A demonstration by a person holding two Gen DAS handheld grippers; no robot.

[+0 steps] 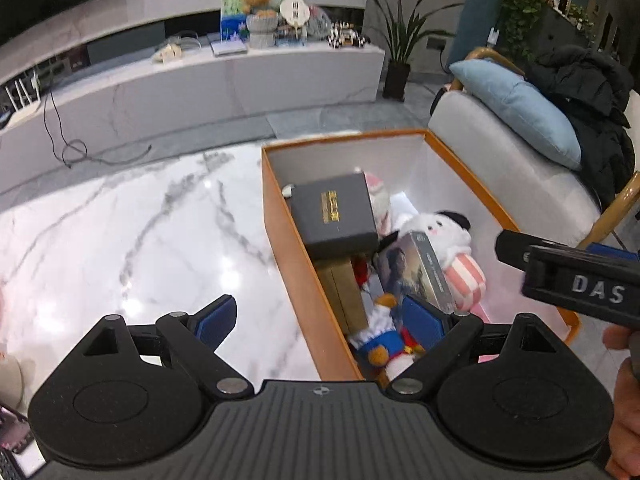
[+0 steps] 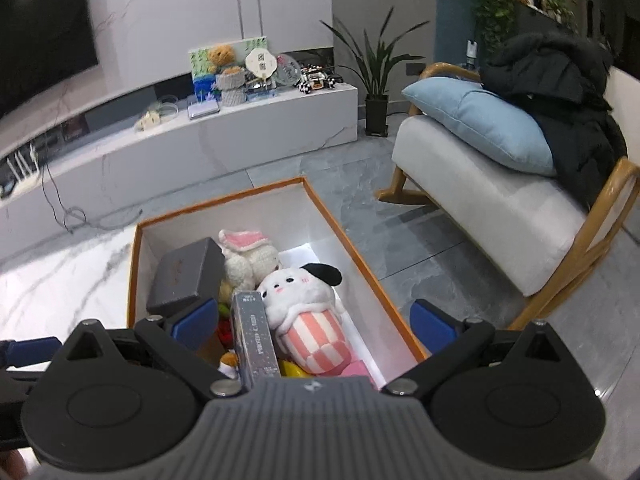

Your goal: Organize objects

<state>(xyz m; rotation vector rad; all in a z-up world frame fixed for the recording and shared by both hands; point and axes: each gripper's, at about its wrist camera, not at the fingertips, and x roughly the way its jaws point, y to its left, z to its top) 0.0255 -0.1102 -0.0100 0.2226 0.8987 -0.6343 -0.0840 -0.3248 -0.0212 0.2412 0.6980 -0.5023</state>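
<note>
Toys and boxes are lying together inside the orange storage box [image 1: 298,280], which is sitting on the white marble table [image 1: 140,232] near its right edge. Within it, a dark grey gift box [image 1: 334,210] with gold lettering is resting on top along the left wall, a white dog plush [image 2: 298,292] in pink-striped clothing is lying toward the right, and a pink-eared bunny plush [image 2: 248,254] is sitting toward the far end. A photo card box [image 2: 256,340] is standing on edge between the gift box and the dog plush, and a Donald Duck plush [image 1: 382,336] is lying at the near end.

Left gripper [image 1: 320,318] is hanging over the box's near-left wall, its blue-padded fingers spread wide apart and holding nothing. Right gripper [image 2: 314,322] is hovering above the near end of the box, fingers likewise parted and empty. Beyond the table, a grey rocking chair [image 2: 500,208] is carrying a blue pillow [image 2: 480,124] and a black coat [image 2: 560,92].
</note>
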